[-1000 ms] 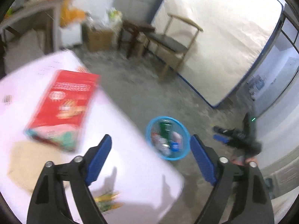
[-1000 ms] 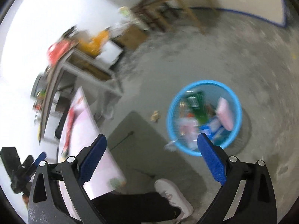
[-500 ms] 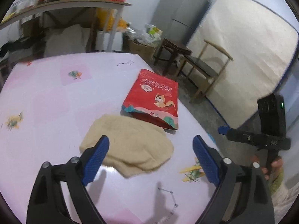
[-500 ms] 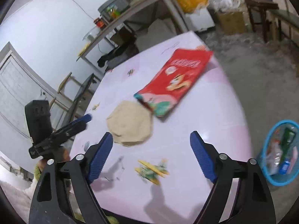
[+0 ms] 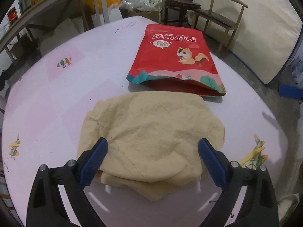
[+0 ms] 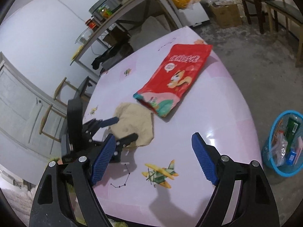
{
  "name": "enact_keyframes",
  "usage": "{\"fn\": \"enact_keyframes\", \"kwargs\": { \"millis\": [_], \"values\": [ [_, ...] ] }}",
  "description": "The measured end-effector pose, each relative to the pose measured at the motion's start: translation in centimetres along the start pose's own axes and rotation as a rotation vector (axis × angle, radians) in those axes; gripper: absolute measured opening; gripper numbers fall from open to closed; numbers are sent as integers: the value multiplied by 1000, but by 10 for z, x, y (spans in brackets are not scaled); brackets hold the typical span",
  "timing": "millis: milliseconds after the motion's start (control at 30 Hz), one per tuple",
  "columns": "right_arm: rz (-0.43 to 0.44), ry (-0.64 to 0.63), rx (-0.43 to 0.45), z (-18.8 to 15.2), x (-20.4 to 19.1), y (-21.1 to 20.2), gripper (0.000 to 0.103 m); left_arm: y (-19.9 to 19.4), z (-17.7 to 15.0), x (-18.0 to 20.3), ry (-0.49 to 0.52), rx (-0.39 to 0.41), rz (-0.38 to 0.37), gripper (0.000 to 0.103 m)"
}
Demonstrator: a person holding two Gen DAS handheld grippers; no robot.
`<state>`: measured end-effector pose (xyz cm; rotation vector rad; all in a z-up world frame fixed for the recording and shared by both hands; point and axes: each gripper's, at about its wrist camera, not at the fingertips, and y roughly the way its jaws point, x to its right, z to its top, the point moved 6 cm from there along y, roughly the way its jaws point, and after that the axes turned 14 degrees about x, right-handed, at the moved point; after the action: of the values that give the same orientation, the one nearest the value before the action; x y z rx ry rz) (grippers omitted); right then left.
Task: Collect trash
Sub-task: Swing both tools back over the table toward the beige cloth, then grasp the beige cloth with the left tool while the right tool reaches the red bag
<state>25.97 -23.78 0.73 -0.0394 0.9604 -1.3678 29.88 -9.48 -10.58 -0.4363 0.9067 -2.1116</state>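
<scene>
A red snack bag (image 5: pixel 176 60) with a squirrel print lies flat on the pink table (image 5: pixel 56 98), its open mouth facing a crumpled beige cloth (image 5: pixel 151 121). My left gripper (image 5: pixel 152 145) hangs open just over the cloth's near part, one finger on each side, the pads not pressing it. In the right wrist view that left gripper (image 6: pixel 123 129) straddles the cloth (image 6: pixel 136 117), with the bag (image 6: pixel 176 79) beyond. My right gripper (image 6: pixel 153 138) stands open over bare table near the edge, with nothing between its fingers.
A blue basket (image 6: pixel 284 143) holding several wrappers stands on the concrete floor right of the table (image 6: pixel 217 104). Wooden chairs (image 5: pixel 221 17), a cardboard box (image 6: pixel 225 15) and a cluttered shelf table (image 6: pixel 132 5) line the far side of the room.
Both views swung from the floor basket to the table top. My left gripper came down over the beige cloth. The right gripper's jaws narrowed a little, then held still.
</scene>
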Motion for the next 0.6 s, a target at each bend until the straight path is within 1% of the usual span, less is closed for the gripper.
{"fn": "enact_keyframes", "kwargs": {
  "millis": [100,200,267,300,367,400,467,500,567,600],
  "values": [
    [20,44,-6,10,8,9,78,-2,-3,0,-11,13,21,93],
    [3,79,-31,17,17,28,78,-6,-2,-1,-22,20,38,87],
    [-18,92,-49,21,22,43,78,-10,-2,-5,-32,21,51,78],
    [-44,97,-59,24,25,54,78,-9,-1,-6,-38,21,57,76],
    [-70,102,-71,27,29,68,75,-12,-1,-9,-46,20,70,66],
    [-81,103,-73,28,30,74,75,-13,-1,-11,-48,21,74,63],
    [-103,105,-78,30,31,85,72,-14,0,-13,-53,23,82,54],
    [-117,101,-83,31,31,92,72,-14,0,-14,-55,25,88,51],
    [-149,83,-76,33,32,98,69,-16,-1,-17,-61,27,97,38],
    [-174,57,-68,36,30,102,67,-18,-2,-19,-64,29,103,35]
  ]
}}
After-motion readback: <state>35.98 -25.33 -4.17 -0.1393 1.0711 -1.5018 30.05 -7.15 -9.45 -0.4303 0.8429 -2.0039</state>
